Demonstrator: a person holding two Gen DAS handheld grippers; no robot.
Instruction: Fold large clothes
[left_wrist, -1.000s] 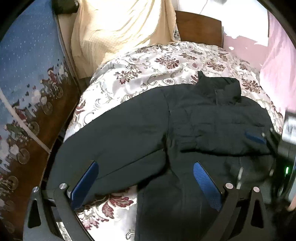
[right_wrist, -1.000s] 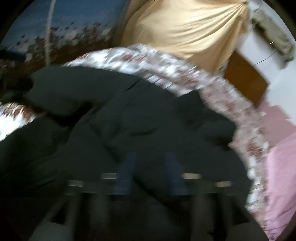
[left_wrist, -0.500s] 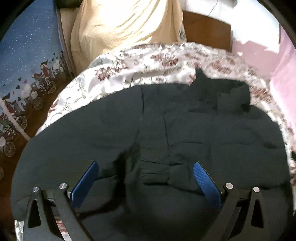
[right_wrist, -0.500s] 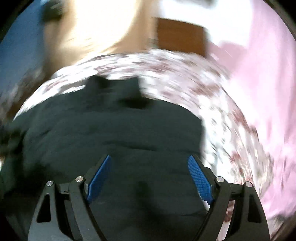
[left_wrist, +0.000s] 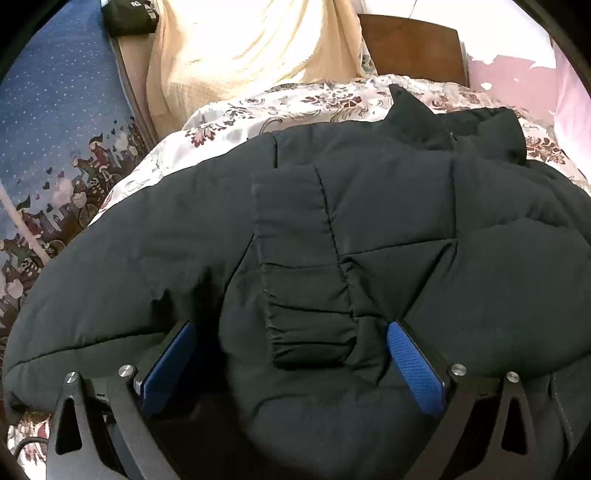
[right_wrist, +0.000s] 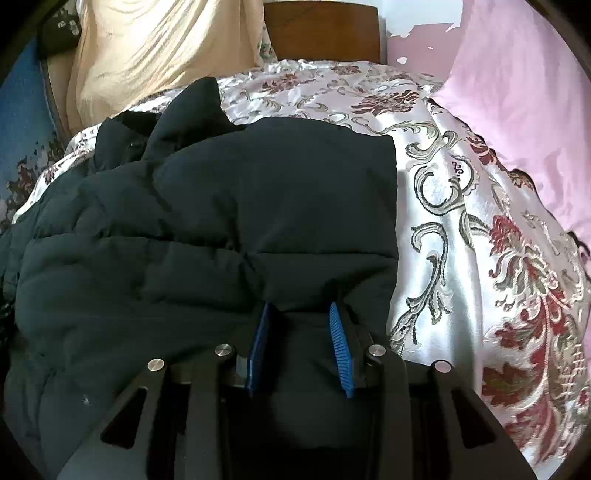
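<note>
Below my left claw (left_wrist: 291, 354) the jacket (left_wrist: 369, 229) runs off the bottom edge, so I can't see its hem. Ahead of my right claw (right_wrist: 301, 332), my pads' (right_wrist: 338, 347) tips sink into the padding, hidden.

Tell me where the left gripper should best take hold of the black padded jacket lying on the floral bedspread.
Probably the near hem bulge of the black padded jacket, below the folded-in sleeve cuff, approached from the near edge. That puffed fabric already sits between the open left gripper. The right gripper has just been closing and pinches the same edge further along.
</note>
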